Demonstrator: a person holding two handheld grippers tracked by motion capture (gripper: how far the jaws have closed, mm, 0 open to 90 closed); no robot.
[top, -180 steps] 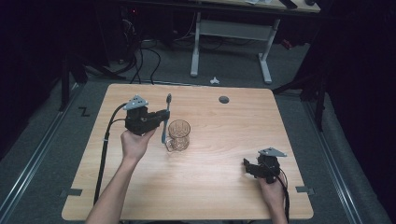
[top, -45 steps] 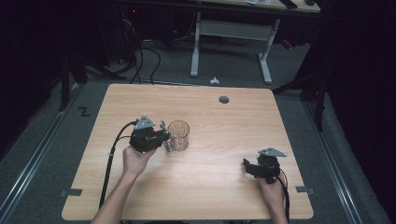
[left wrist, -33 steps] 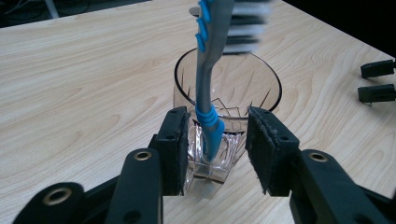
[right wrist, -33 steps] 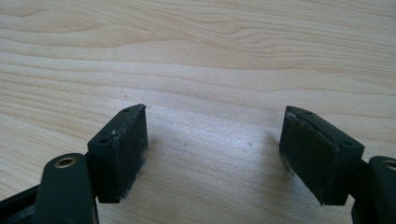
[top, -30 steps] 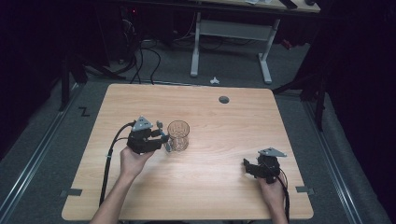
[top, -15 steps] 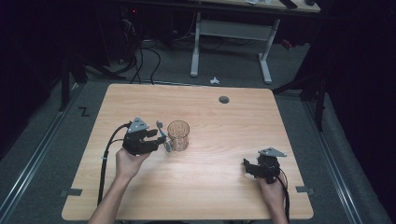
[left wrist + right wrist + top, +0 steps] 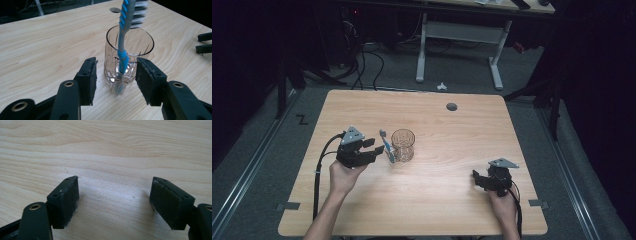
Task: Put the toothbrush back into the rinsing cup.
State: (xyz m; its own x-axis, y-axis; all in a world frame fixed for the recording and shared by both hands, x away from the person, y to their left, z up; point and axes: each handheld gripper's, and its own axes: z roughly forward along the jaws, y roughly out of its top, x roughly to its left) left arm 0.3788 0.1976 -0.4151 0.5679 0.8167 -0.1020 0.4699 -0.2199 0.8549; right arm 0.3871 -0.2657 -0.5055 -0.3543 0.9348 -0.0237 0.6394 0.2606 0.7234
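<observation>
A blue and grey toothbrush (image 7: 121, 53) stands on its handle end on the table and leans against the outside of a clear cut glass (image 7: 140, 45), bristle head up. In the high view the toothbrush (image 7: 386, 145) is just left of the glass (image 7: 403, 145). My left gripper (image 7: 376, 149) lies left of both, and its jaws have just been opening. In the left gripper view, the left gripper (image 7: 116, 63) is open, with the handle between the pads and touching neither. My right gripper (image 7: 475, 178) rests low at the front right, open and holding nothing; the right gripper (image 7: 113, 187) sits over bare wood.
The wooden table (image 7: 462, 130) has a round cable hole (image 7: 452, 106) near its far edge. Behind it stand a desk frame (image 7: 457, 35) and floor cables (image 7: 362, 60). My left gripper's cable (image 7: 319, 170) trails toward the front left.
My left gripper has drawn back a little to the left, away from the glass, with its jaws wider. The toothbrush stays leaning on the glass. The right gripper has not moved.
</observation>
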